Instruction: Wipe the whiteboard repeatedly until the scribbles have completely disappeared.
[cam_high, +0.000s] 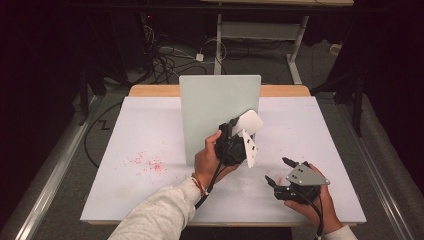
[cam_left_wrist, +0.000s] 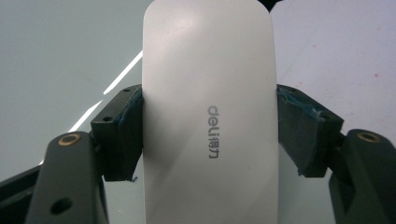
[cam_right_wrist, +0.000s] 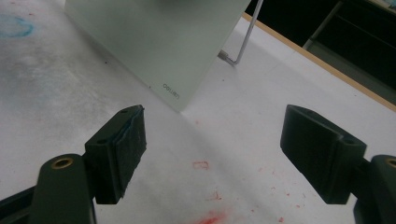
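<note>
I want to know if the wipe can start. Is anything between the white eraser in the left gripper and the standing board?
Nothing visible: the white eraser, clamped in the left gripper, sits right in front of the board.

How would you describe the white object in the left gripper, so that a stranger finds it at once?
Start at the pale green board standing upright mid-table. In front of its right half, the left gripper clamps a white eraser. Unlike the flat board, it is a small rounded block with grey "deli" lettering.
</note>
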